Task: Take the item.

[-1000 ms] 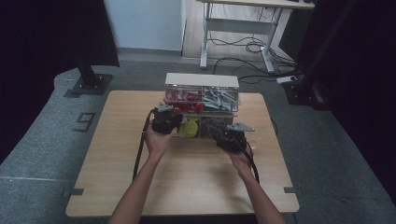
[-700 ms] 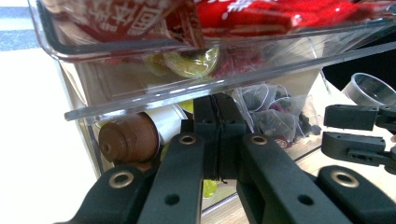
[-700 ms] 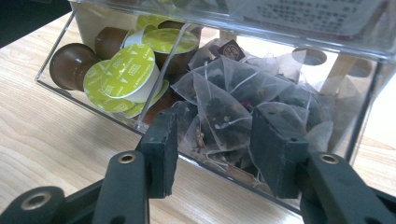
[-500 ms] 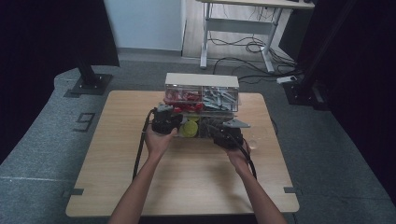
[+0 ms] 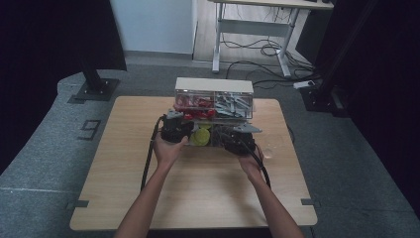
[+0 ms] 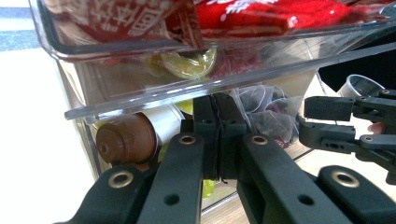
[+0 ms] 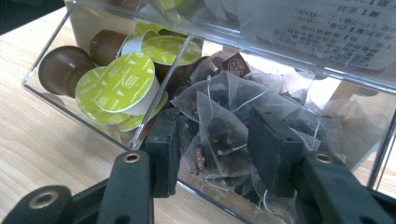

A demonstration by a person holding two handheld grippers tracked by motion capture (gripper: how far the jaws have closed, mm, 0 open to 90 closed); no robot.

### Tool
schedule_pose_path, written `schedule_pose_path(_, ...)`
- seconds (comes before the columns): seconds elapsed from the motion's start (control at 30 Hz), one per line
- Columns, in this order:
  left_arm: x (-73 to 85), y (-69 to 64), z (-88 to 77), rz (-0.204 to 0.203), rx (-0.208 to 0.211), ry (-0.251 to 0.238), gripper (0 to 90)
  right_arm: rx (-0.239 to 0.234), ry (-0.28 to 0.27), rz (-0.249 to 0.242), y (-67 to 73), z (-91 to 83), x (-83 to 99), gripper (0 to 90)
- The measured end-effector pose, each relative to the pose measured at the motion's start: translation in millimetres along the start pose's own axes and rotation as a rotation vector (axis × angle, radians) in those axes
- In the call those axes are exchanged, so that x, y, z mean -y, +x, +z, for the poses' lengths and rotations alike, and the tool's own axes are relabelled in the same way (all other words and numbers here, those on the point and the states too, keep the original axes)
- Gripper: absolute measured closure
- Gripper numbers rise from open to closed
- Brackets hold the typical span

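1. You are reaching your right gripper (image 7: pixel 212 154) into the pulled-out clear drawer (image 7: pixel 56 100) of the organiser (image 5: pixel 214 85); a mesh tea bag (image 7: pixel 219 128) is lying between its jaws, which have just been closing but are not yet pinching.
2. Your left gripper (image 6: pixel 217 135), jaws pressed together, is resting at that drawer's front, beside the coffee capsules (image 7: pixel 123 86).
3. The bag is looking light, soft and crushable; its gathered top should be giving the surest hold.

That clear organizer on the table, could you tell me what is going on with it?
A person works at the clear organizer with two claws. The right claw reaches into its open lower drawer, its jaws just closing around a pyramid tea bag, not yet pinching it. The left claw is shut at the drawer's front beside the coffee capsules.
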State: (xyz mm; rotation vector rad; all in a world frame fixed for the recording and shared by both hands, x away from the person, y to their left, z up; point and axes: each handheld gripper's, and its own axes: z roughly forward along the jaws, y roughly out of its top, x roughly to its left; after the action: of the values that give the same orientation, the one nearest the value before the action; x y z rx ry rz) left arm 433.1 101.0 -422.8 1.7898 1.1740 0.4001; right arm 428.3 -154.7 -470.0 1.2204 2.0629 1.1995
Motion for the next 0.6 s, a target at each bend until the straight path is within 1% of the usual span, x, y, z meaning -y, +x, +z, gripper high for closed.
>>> schedule_pose_path(0.23,0.6,-0.5,0.5,-0.002,0.001,-0.001,88.7,0.0,-0.003,-0.002,0.3,5.8,-0.9,53.6)
schedule_pose_path(0.43,0.7,-1.1,1.2,-0.003,0.002,-0.002,88.7,0.017,0.005,-0.001,-0.2,15.2,1.4,54.3)
schedule_pose_path(0.53,0.7,-1.1,1.3,-0.001,0.002,-0.001,88.6,0.029,0.008,0.002,-0.7,19.6,2.9,57.8)
schedule_pose_path(0.6,0.8,-1.3,1.3,0.001,0.0,-0.001,88.6,0.038,0.009,0.004,-1.9,21.7,3.6,62.3)
